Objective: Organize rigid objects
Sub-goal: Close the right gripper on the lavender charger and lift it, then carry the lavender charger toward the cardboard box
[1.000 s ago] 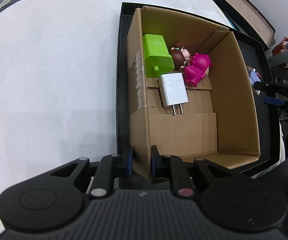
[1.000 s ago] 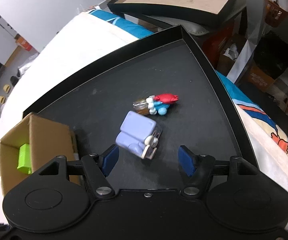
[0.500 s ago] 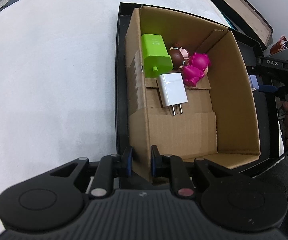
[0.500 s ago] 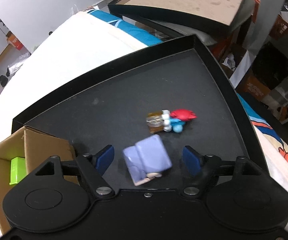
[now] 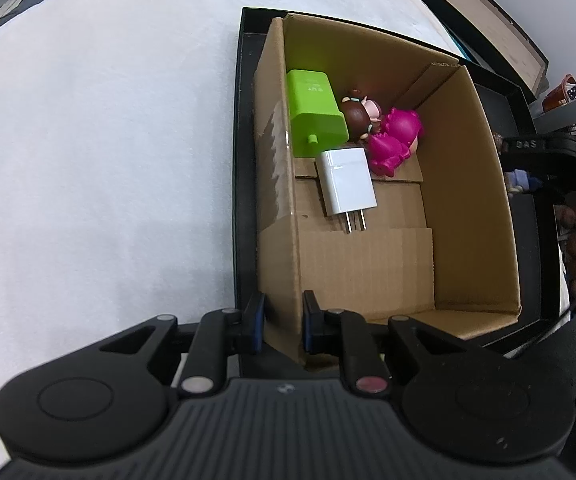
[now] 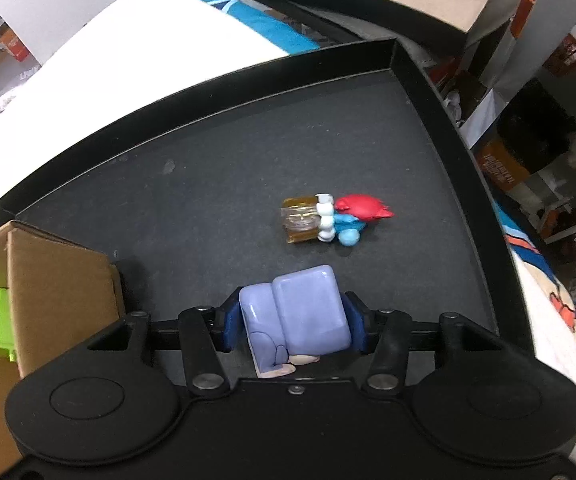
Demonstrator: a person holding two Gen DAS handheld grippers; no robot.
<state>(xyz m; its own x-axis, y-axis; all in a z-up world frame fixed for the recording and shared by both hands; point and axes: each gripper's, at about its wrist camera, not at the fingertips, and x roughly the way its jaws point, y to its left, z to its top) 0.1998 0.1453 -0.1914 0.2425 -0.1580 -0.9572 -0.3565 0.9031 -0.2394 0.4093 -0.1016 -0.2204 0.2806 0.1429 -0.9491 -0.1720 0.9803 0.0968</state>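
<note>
In the left view, the cardboard box [image 5: 367, 264] is still pinched at its near wall by the left hand-held gripper [image 5: 283, 322], and in the right view, the purple toy [image 6: 299, 314], loose a moment ago, is now squeezed by the right hand-held gripper [image 6: 293, 326] above the black tray [image 6: 208, 184], ready for boxing.

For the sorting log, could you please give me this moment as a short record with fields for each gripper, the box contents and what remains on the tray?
left gripper: shut on the near wall of the cardboard box
right gripper: shut on the lavender toy
box contents: green charger, white charger, brown-haired figurine, magenta figurine
box location: inside the black tray, at its left end
left on tray floor: red and blue figurine, lying on its side
</note>
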